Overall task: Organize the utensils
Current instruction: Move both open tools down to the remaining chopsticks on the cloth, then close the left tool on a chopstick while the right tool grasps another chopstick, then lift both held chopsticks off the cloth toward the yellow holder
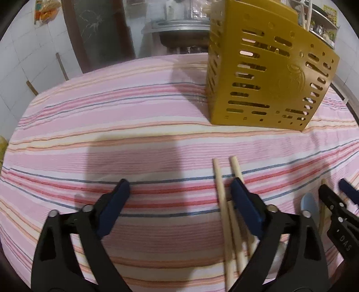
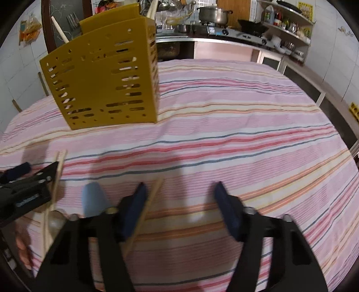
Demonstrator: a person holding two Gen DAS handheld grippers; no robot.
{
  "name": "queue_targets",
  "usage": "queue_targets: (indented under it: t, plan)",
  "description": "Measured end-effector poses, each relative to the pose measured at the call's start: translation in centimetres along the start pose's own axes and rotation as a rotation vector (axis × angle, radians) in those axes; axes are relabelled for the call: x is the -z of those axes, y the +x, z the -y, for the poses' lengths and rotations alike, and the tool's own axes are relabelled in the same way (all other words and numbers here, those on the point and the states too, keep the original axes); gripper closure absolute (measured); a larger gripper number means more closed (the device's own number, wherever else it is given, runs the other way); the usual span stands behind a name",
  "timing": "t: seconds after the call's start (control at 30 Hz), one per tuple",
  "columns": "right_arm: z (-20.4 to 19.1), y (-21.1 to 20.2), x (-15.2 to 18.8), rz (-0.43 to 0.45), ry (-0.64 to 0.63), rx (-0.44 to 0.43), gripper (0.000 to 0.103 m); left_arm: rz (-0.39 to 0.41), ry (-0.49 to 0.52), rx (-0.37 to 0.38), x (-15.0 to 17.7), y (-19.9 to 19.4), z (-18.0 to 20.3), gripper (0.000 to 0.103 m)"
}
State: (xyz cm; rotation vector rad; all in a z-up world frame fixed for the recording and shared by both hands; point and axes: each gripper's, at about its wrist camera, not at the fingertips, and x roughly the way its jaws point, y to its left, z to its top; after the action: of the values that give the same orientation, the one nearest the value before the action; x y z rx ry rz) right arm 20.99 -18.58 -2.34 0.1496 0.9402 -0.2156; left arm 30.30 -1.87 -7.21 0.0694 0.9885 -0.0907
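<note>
Bench (image 1: pixel 112 116), covered with a pink cloth striped in red, orange, cream and dark blue. Yellow perforated utensil holder (image 1: pixel 264 85), upright at the far side of the bench, slotted walls, several light sticks and a fork rising from its top; in the right wrist view the same holder (image 2: pixel 105 83) stands at far left. Two wooden chopsticks (image 1: pixel 224 202), lying side by side on the cloth, ends pointing toward the holder, well short of it. Left tongs (image 1: pixel 180 189), pointing down at the cloth, jaws spread wide, nothing pressed between the blue pads; the chopstick pair lies just inside and partly under the right-hand finger (image 1: pixel 244 202), contact not certain. Pale blue spoon-like item (image 1: pixel 310 204), lying on the cloth between the two tools; also seen in the right wrist view (image 2: pixel 94 197), just left of the tongs there. Right tongs (image 2: pixel 179 197), pointing down at the cloth, jaws partly apart with bare cloth between the pads; a single wooden stick (image 2: pixel 145 206) crosses the left-hand finger (image 2: pixel 134 206) at a slant, blurred, lying against its pad rather than clamped from both sides. Part of a hand (image 2: pixel 22 244), low at the left edge of the right wrist view. Background: kitchen counter with gas stove (image 2: pixel 235 31), steel pot (image 2: pixel 213 13), shelves of bottles (image 2: pixel 287 20).
</note>
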Motion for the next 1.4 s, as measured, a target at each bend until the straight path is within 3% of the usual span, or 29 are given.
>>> queue_targets:
  t: [0.03,0.33,0.6,0.77,1.2,1.4]
  plan:
    - [-0.4,-0.1,-0.1,-0.009,-0.001,-0.005,0.062,-0.003,-0.004,0.007,0.0,-0.1,0.0,0.023]
    - [-1.5,0.4,-1.0,-0.023,0.061,-0.024,0.093,-0.041,0.000,0.073,-0.6,-1.0,1.4,0.070]
    - [-0.3,0.3,-1.6,0.036,0.095,-0.048,0.094,-0.045,-0.070,0.115,-0.9,-1.1,1.0,0.098]
    - [0.8,-1.4,-2.0,0.116,0.124,-0.080,0.094,0.011,-0.107,0.140,-0.2,-2.8,0.3,0.098]
    - [3.0,-9.3,-3.8,0.433,0.123,-0.135,0.096,0.369,-0.106,0.116,1.0,-13.6,-1.1,0.098]
    - [3.3,-12.7,-3.4,0.562,0.074,-0.132,0.096,0.482,-0.104,0.079,1.7,-17.1,-1.4,0.098]
